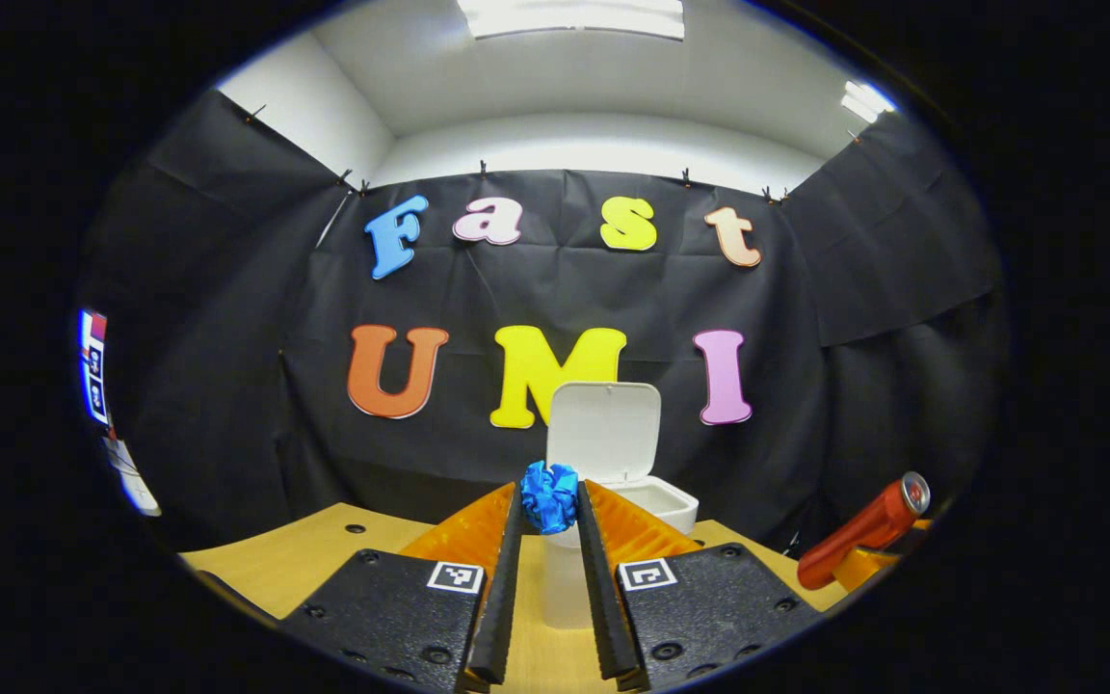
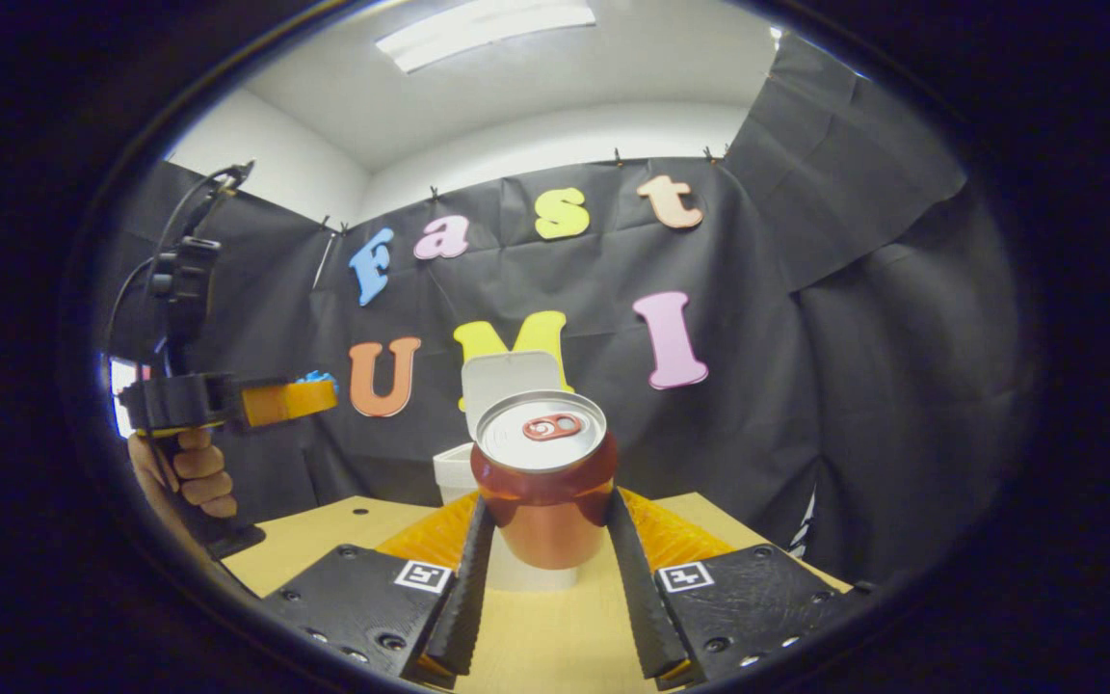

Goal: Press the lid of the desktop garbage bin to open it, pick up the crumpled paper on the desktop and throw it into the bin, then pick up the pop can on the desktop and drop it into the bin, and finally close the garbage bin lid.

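Note:
My left gripper [image 1: 551, 519] is shut on a blue crumpled paper [image 1: 548, 492], held above the desk just in front of the white bin [image 1: 663, 503]. The bin's lid [image 1: 605, 429] stands open and upright. At the far right of the left gripper view, a red pop can [image 1: 865, 528] lies tilted in the other gripper. In the right gripper view, my right gripper [image 2: 547, 516] is shut on that pop can [image 2: 543, 472], upright with its top showing. The bin [image 2: 453, 472] and its raised lid [image 2: 509, 374] stand behind the can. The left gripper [image 2: 309, 397], held by a hand [image 2: 197, 474], carries the blue paper [image 2: 319, 378] at the left.
A light wooden desk [image 1: 324, 559] carries the bin, with small holes in its top. Black cloth walls close the booth behind and on both sides. The desk [image 2: 536, 636] stretches out below the can.

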Available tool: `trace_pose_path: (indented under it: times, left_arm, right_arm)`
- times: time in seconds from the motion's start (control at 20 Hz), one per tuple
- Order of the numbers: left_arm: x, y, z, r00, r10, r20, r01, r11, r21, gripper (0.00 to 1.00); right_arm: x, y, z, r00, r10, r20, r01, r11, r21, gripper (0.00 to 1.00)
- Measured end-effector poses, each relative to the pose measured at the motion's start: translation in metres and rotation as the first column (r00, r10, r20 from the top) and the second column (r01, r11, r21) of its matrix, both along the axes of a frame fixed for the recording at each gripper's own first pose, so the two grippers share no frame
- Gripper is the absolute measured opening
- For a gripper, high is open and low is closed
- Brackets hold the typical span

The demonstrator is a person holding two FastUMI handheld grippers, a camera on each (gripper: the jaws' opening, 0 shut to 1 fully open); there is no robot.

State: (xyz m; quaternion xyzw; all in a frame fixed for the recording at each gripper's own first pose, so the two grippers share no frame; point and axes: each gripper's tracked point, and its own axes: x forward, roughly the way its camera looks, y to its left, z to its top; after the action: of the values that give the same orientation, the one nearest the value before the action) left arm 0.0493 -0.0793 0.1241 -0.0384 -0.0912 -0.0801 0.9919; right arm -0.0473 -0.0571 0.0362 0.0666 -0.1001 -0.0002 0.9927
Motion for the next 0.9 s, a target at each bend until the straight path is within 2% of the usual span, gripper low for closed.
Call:
trace_pose_path:
  times: [0.05, 0.1, 0.5, 0.7, 0.9]
  left_arm:
    - [0.018, -0.011, 0.005, 1.000, -0.023, -0.009, 0.023, 1.000, -0.002, 0.34]
    - [0.037, -0.019, 0.007, 0.999, -0.030, -0.021, 0.030, 1.000, -0.004, 0.37]
    - [0.154, -0.076, -0.013, 0.992, -0.104, -0.070, 0.106, 0.994, 0.012, 0.37]
    - [0.202, -0.078, -0.047, 0.990, -0.042, -0.136, 0.054, 0.994, 0.091, 0.37]
    - [0.217, -0.093, -0.055, 0.987, -0.068, -0.144, 0.086, 0.989, 0.119, 0.37]
  right_arm:
    - [0.000, -0.003, 0.001, 1.000, 0.001, 0.002, -0.001, 1.000, 0.014, 0.63]
    - [0.001, -0.007, 0.002, 1.000, -0.004, 0.001, 0.004, 1.000, 0.022, 0.63]
    - [0.019, -0.035, -0.005, 0.999, -0.026, -0.029, 0.027, 0.998, 0.059, 0.63]
    - [0.023, -0.043, -0.001, 0.999, -0.044, -0.017, 0.044, 0.998, 0.044, 0.63]
    - [0.025, -0.042, -0.005, 0.999, -0.031, -0.035, 0.033, 0.998, 0.048, 0.63]
